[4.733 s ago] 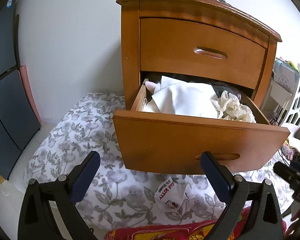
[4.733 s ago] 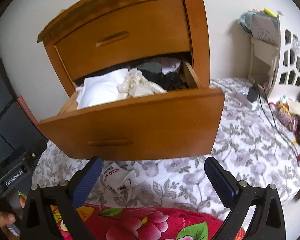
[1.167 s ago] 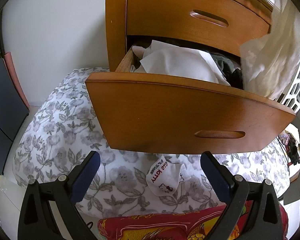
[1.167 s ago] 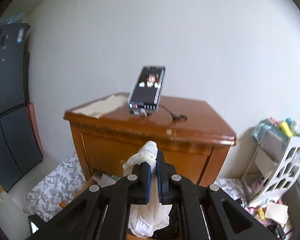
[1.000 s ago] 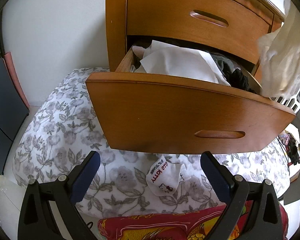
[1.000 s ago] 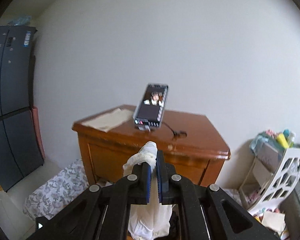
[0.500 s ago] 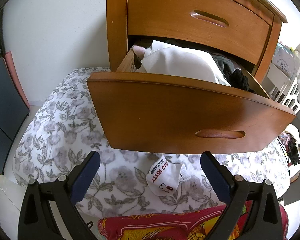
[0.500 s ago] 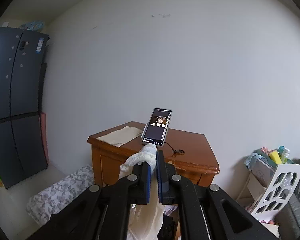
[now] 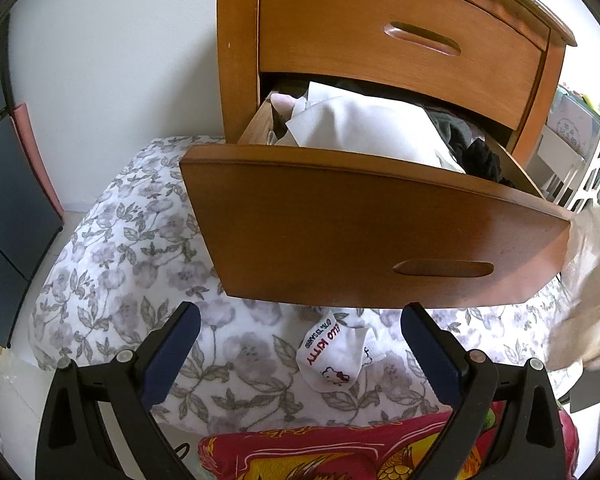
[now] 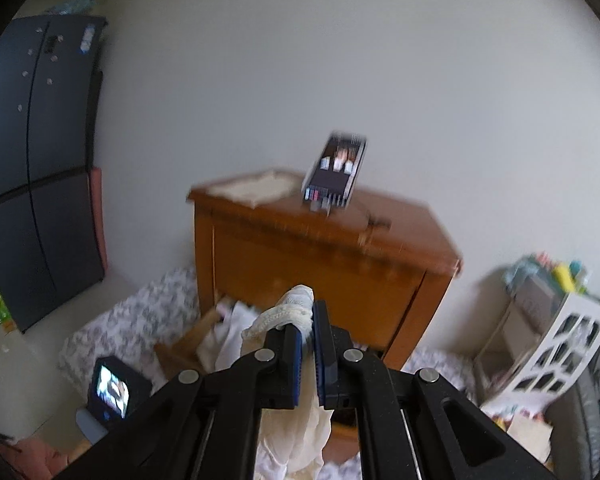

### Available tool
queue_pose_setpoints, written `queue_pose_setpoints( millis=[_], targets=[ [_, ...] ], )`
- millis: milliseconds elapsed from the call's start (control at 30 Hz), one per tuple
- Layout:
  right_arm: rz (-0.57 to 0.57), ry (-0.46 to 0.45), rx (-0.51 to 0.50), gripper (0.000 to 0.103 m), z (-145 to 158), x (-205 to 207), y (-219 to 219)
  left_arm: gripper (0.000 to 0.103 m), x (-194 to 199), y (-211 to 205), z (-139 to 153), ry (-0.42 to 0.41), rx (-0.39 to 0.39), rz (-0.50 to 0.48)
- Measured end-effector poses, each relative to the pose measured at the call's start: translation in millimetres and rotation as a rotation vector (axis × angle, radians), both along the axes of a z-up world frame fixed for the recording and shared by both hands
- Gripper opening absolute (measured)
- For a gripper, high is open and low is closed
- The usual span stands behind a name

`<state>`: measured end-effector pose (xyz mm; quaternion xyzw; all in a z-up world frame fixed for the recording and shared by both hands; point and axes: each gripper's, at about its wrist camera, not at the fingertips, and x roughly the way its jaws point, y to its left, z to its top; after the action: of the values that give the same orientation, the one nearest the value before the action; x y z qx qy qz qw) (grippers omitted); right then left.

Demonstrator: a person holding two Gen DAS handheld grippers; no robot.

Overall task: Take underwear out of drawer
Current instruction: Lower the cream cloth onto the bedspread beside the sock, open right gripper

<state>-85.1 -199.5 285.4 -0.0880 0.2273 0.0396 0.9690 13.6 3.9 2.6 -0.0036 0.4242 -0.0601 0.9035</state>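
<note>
A wooden nightstand [image 10: 324, 256] stands against the pale wall, a phone [image 10: 336, 172] propped on its top beside a folded cloth [image 10: 252, 188]. Its lower drawer [image 9: 380, 236] is pulled well out over a floral mattress [image 9: 132, 248], with a white garment [image 9: 364, 128] and dark clothing [image 9: 476, 152] heaped inside. A white rack [image 10: 556, 352] sits to the right of the nightstand.

The right gripper [image 10: 307, 334] has its jaws pressed together on the cream underwear [image 10: 296, 308] — the waistband bunches above the pads and the rest hangs below, clear of the drawer. In the left wrist view the same cloth shows as a blurred pale mass at the right edge, beside the drawer front.

The left gripper [image 9: 300, 336] is spread wide with nothing between its fingers, hanging above the mattress in front of the drawer. A small white sock [image 9: 332, 360] with red lettering lies on the mattress below the drawer front — just above a red patterned blanket [image 9: 340, 452].
</note>
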Motion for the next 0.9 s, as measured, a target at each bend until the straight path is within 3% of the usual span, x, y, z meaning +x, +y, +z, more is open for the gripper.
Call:
queue_pose_setpoints(
  millis=[367, 667, 900],
  targets=[
    [-0.015, 0.414, 0.065, 0.006, -151.2, 63.5, 0.3, 0.100, 1.0, 0.5, -1.1, 0.004, -0.001, 0.002],
    [-0.032, 0.575, 0.120, 0.006, -242.5, 84.7, 8.3, 0.100, 1.5, 0.3, -2.2, 0.008, 0.002, 0.003],
    [-0.052, 0.663, 0.155, 0.006, -288.2, 89.5, 14.2, 0.100, 1.7, 0.2, -2.8, 0.009, 0.005, 0.002]
  ],
)
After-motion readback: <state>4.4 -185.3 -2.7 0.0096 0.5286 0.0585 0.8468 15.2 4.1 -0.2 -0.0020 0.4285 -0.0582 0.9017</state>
